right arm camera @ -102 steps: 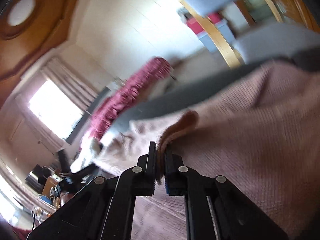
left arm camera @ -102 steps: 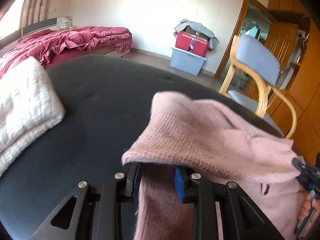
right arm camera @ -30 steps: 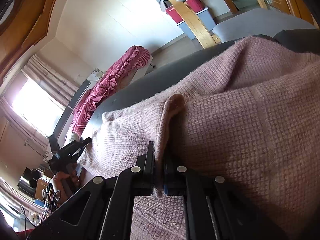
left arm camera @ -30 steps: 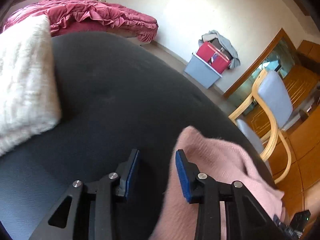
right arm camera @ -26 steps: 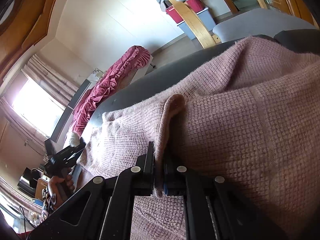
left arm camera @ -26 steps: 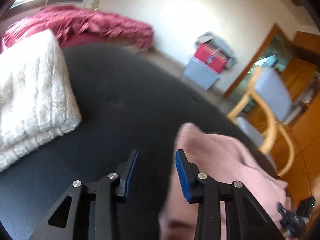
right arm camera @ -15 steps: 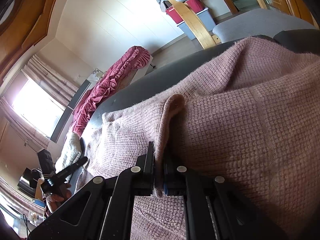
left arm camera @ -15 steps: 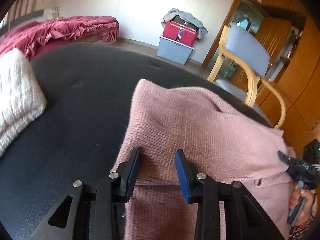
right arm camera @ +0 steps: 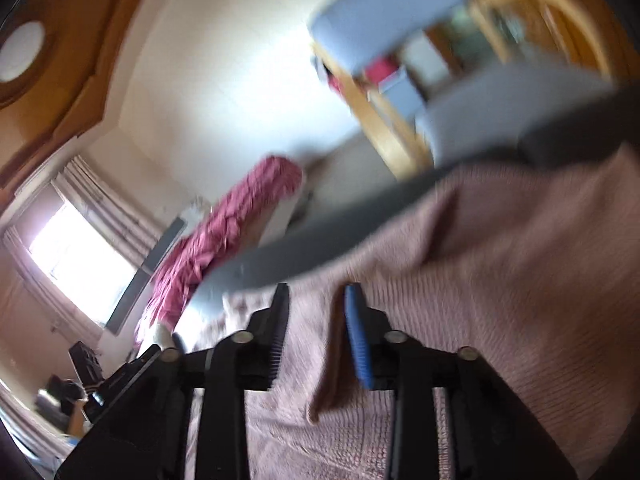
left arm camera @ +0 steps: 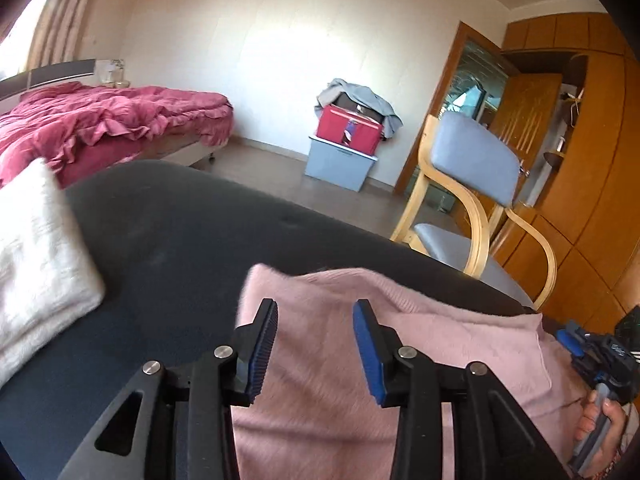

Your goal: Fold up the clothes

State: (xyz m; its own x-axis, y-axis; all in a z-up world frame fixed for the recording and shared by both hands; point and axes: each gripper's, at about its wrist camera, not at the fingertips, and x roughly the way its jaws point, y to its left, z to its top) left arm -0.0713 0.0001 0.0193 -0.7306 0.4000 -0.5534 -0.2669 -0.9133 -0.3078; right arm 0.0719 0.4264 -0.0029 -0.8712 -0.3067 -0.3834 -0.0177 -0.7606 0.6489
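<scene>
A pink knitted sweater [left arm camera: 420,344] lies folded on a dark round cushion [left arm camera: 168,240]. My left gripper [left arm camera: 314,348] hangs just above the sweater's left part, open, with nothing between its blue pads. In the left wrist view the right gripper [left arm camera: 592,354] shows at the far right edge, held by a hand [left arm camera: 596,428]. The right wrist view is blurred: my right gripper [right arm camera: 316,332] is open over the pink sweater [right arm camera: 500,300], a fold edge running beneath its fingers. The left gripper [right arm camera: 132,372] appears dimly at the lower left there.
A folded white fluffy garment [left arm camera: 36,256] rests on the cushion's left side. A wooden armchair with grey pads [left arm camera: 468,196] stands behind the cushion on the right. Farther back are a bed with a crimson cover [left arm camera: 104,120] and a grey box with a red bag [left arm camera: 344,148].
The right gripper has opened and let go of the sweater fold, and it is moving. The left gripper stays open and has shifted over the sweater's left part.
</scene>
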